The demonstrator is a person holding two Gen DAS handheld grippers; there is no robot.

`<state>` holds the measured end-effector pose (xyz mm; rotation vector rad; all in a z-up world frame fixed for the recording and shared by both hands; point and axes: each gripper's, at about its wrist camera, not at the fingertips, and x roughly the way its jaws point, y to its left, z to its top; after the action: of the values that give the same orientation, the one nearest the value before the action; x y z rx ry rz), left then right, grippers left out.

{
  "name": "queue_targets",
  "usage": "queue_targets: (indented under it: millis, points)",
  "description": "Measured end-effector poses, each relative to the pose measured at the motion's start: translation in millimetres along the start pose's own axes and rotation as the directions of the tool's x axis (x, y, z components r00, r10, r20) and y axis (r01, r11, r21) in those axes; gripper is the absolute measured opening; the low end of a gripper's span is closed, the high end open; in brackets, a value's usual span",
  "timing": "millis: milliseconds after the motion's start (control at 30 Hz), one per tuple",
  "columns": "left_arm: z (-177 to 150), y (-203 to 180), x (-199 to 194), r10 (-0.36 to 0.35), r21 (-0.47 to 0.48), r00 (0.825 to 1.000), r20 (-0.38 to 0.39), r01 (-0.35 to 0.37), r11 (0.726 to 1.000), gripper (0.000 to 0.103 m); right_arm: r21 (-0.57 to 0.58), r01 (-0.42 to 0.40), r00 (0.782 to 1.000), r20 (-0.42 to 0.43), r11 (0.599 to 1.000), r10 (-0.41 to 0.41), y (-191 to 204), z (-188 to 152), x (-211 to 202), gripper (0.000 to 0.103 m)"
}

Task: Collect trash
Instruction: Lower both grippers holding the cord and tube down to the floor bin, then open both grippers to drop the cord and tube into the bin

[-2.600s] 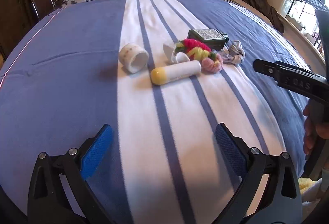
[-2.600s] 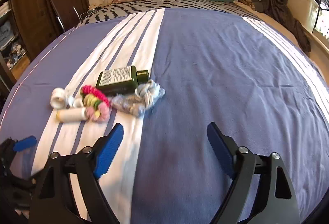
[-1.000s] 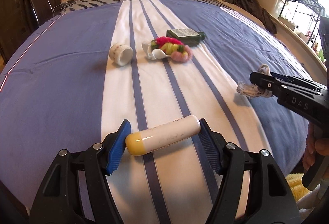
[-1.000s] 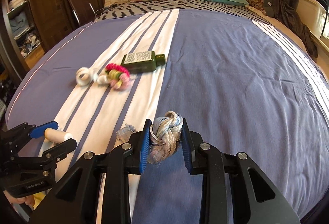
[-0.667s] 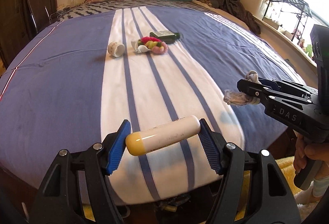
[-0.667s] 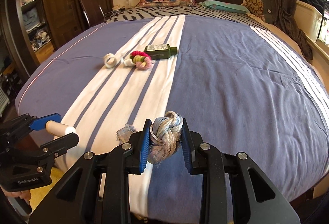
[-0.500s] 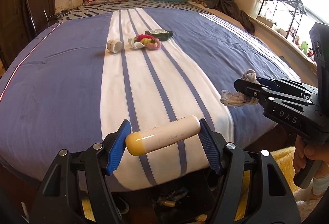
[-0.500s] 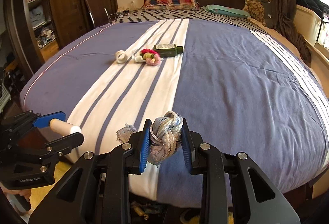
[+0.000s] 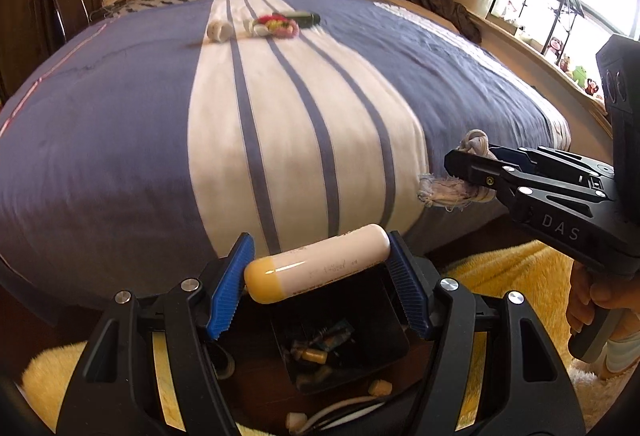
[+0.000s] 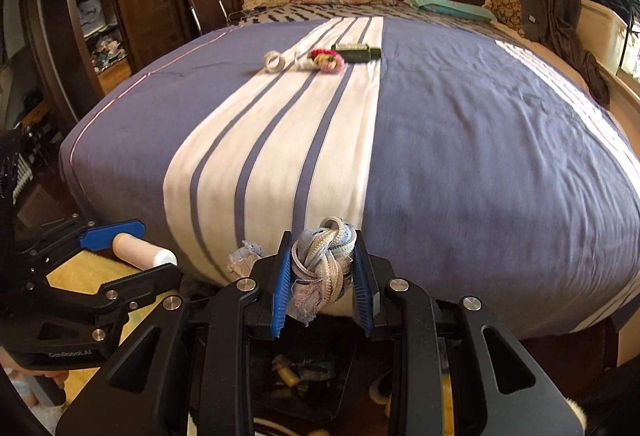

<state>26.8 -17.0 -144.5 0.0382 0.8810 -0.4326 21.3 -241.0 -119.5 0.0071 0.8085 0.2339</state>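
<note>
left gripper [image 9: 318, 268]: blue pads pinch a white tube with a yellow cap [image 9: 316, 262] end to end, held crosswise above the black bin [image 9: 384, 320]
right gripper [image 10: 322, 276]: pads pressed on a knotted grey rope scrap [image 10: 322, 256], frayed ends hanging below
black bin: on the floor just past the foot edge of the bed [image 10: 480, 156], litter inside
left on the bed: white tape roll [image 10: 273, 61], coloured bundle [image 10: 326, 59] and dark green bottle [image 10: 356, 52], close together on the white stripe toward the headboard end
floor: yellow rug [image 9: 516, 276] beside the bin
</note>
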Motion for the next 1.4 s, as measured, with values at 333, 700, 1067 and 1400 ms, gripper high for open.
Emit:
queue_targets:
  millis: [333,700,1067,1400]
  points:
    - [-43.5,-1.0,26.8,-0.009,-0.012,0.995,-0.103,0.008,1.0,0.064,0.053,-0.014,0.996,-0.083,0.998,0.019,3.1,-45.8,13.6,0.029]
    - [-70.1,2.4,65.5,-0.016,-0.011,0.979,-0.204,0.014,1.0,0.064,0.079,0.008,0.981,-0.196,0.997,0.008,-1.3,-76.8,48.2,0.029]
    - [-91.5,10.5,121.0,-0.063,-0.038,0.93,-0.363,0.053,0.998,0.064,0.131,-0.008,0.933,-0.355,0.991,0.054,0.5,-104.9,101.5,0.029]
    - [-98.8,17.9,139.3,-0.069,-0.06,0.901,-0.429,0.048,0.997,0.064,0.166,-0.021,0.907,-0.411,0.986,0.089,-3.3,-106.5,129.3,0.038]
